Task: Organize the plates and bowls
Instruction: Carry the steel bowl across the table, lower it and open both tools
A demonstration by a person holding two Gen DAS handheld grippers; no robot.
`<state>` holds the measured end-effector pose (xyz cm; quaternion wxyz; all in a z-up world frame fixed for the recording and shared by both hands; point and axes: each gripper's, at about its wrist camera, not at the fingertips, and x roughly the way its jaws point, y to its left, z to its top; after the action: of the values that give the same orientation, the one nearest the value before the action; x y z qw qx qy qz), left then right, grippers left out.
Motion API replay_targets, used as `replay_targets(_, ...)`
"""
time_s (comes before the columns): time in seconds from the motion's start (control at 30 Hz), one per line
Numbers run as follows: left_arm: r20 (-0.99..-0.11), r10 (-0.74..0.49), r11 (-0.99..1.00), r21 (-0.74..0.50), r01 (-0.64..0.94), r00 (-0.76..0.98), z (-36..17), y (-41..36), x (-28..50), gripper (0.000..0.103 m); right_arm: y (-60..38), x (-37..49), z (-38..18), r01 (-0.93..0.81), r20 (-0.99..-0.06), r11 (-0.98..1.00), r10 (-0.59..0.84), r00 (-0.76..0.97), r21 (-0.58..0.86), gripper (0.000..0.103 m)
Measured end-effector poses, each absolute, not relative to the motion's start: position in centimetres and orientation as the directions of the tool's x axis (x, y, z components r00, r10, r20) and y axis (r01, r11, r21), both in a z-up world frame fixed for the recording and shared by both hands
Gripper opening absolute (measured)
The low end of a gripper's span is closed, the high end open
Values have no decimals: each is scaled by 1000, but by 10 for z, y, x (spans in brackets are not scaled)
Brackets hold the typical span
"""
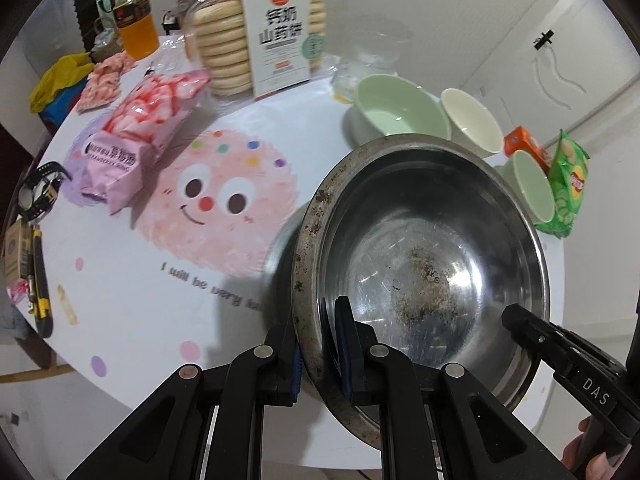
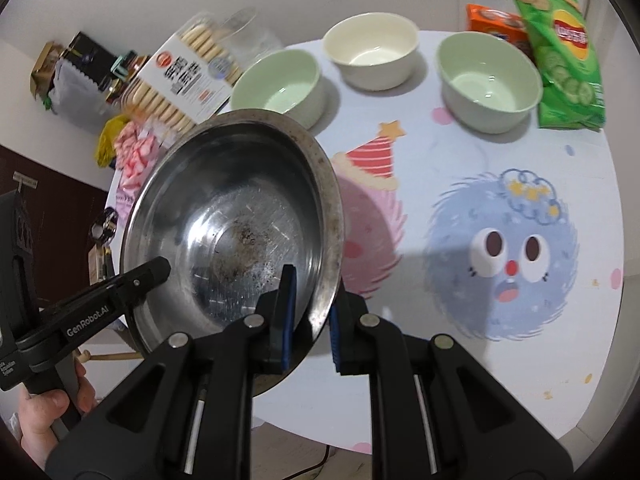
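Note:
A stained steel bowl is held tilted above the round table, gripped from both sides. My left gripper is shut on its left rim. My right gripper is shut on its right rim, and the bowl fills the left of the right wrist view. The right gripper's finger also shows in the left wrist view. Behind stand a green bowl, a cream bowl and a second green bowl, all upright and empty. They also show in the left wrist view: green, cream, green.
A biscuit box, pink snack bag, juice bottles and a watch sit at the table's left and back. A green chips bag and orange box stand at the right. The cartoon tablecloth covers the table.

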<state>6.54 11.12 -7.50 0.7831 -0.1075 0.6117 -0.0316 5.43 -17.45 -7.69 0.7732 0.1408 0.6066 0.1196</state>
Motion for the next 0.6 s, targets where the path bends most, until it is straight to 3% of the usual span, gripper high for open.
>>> replay_targets(0.6,-978,-138,989,-144,-29,156,-111,122,73,15,-146,54,-115,11,-940,949,309,148,314,18)
